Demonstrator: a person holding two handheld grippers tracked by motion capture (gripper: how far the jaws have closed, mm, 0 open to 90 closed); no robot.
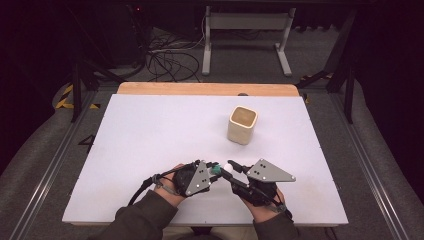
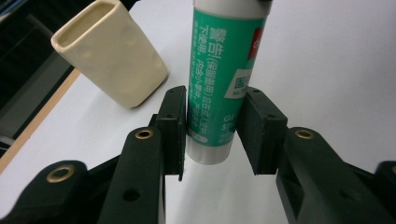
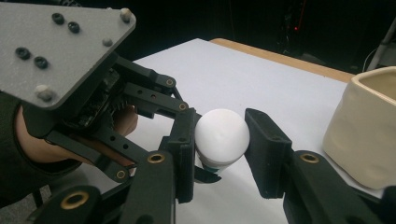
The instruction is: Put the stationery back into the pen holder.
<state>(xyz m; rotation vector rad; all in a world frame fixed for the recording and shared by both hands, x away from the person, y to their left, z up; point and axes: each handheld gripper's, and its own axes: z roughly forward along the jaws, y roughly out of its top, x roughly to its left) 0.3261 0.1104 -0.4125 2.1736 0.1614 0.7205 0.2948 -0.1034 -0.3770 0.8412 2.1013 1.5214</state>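
Nearest the person, both tools meet over the front edge of the white worktop, well short of the cream cup, which serves as the landmark here. The left tool is clenched on the lower body of a green glue stick, its pads pressing both sides in the left gripper view. The right tool has its jaws set either side of the stick's white rounded cap; one pad touches it, the other seems just off, so I cannot tell whether it is truly gripping. Holding body and cap from opposite ends looks like a set-up for pulling the cap off. The label carries Chinese characters and partial letters "G" and "ST"; the rest is unreadable. Beyond, the cup stands upright and open-mouthed, probably a holder for the stick.
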